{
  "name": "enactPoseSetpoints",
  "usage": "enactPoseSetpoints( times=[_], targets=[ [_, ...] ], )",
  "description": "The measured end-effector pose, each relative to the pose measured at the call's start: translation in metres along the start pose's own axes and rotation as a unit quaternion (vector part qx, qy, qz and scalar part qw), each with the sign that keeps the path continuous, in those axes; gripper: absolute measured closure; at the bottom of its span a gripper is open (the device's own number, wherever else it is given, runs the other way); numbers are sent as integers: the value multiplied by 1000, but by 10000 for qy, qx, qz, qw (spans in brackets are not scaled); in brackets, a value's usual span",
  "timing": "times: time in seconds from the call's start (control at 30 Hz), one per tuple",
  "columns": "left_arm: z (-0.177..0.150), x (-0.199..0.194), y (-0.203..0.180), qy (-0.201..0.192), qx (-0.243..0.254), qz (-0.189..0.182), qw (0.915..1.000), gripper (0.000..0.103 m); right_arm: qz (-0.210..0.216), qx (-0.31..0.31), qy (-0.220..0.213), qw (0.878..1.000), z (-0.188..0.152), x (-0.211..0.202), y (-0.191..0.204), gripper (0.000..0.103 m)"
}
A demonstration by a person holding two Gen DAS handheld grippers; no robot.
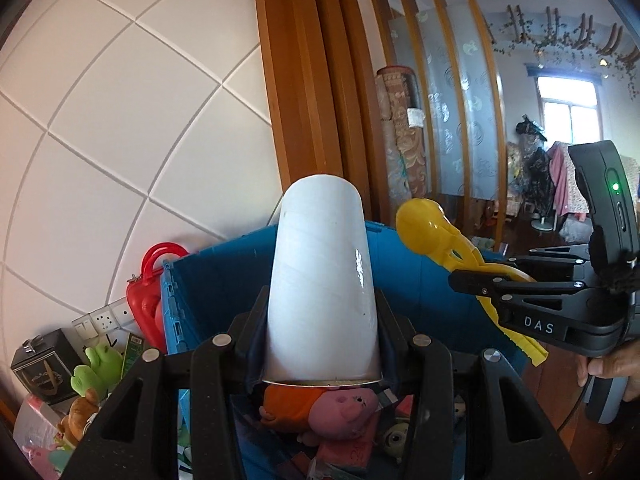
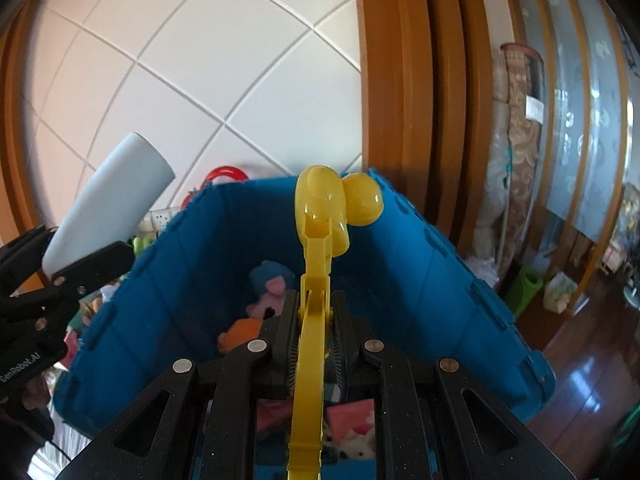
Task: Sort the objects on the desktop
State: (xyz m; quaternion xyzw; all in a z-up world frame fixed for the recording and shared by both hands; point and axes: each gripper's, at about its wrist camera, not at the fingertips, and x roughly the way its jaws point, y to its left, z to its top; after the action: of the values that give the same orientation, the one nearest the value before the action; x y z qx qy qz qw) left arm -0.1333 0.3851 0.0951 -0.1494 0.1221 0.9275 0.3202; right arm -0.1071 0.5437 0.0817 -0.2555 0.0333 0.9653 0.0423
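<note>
Nearest the left wrist camera, the left gripper (image 1: pixel 322 312) is clamped partway closed on a white cardboard tube (image 1: pixel 322 280), its black fingers (image 1: pixel 256 320) pressing either side of the tube's lower end; the tube stands up between them, leaning slightly away, over the open top of the blue crate (image 1: pixel 216 280). From the right wrist camera, the right gripper (image 2: pixel 316 320) is nearly closed on the handle of a yellow plastic scoop tong (image 2: pixel 320 216), whose two rounded cups sit above the crate's far wall. The same tong (image 1: pixel 424 224) shows in the left view, held out from the right gripper (image 1: pixel 480 284), with a person's hand (image 1: pixel 608 368) on its grip. Below both tools, inside the crate, lie soft toys: a pink pig plush (image 1: pixel 344 412), an orange plush (image 1: pixel 288 404) just beside it, and a blue-and-pink plush (image 2: pixel 270 284) further in. Left of the crate, outside it, sit a green frog plush (image 1: pixel 96 368), a dark box (image 1: pixel 44 364) and a red plastic case (image 1: pixel 148 296) against the white tiled wall (image 1: pixel 120 120). Beyond the crate stands a brown wooden door frame (image 1: pixel 304 100)
</note>
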Motion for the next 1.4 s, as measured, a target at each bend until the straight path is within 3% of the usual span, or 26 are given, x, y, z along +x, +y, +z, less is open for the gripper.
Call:
enactPoseSetpoints(
  times=[0.23,0.27,0.3,0.37,0.43,0.67,1.4],
  targets=[
    [3,24,0,337,-223,184,9990,56,-1,65,197,9998,2,22,-20,86],
    [4,26,-1,376,-256,248,9987,49,-57,90,174,9998,3,21,-22,75],
    [4,26,0,384,-296,290,9984,44,-84,111,156,9998,5,21,-25,57],
    [6,22,0,239,-320,454,9982,27,-138,123,117,9998,7,22,-29,39],
    [6,20,-1,160,-316,578,9977,22,-142,131,77,9998,9,21,-33,39],
    [1,17,-4,256,-406,725,9962,22,-46,299,-5,9995,8,15,-40,34],
    [-20,-24,13,147,-706,949,9929,22,-34,44,-115,9999,-3,-6,-6,21]
  ],
)
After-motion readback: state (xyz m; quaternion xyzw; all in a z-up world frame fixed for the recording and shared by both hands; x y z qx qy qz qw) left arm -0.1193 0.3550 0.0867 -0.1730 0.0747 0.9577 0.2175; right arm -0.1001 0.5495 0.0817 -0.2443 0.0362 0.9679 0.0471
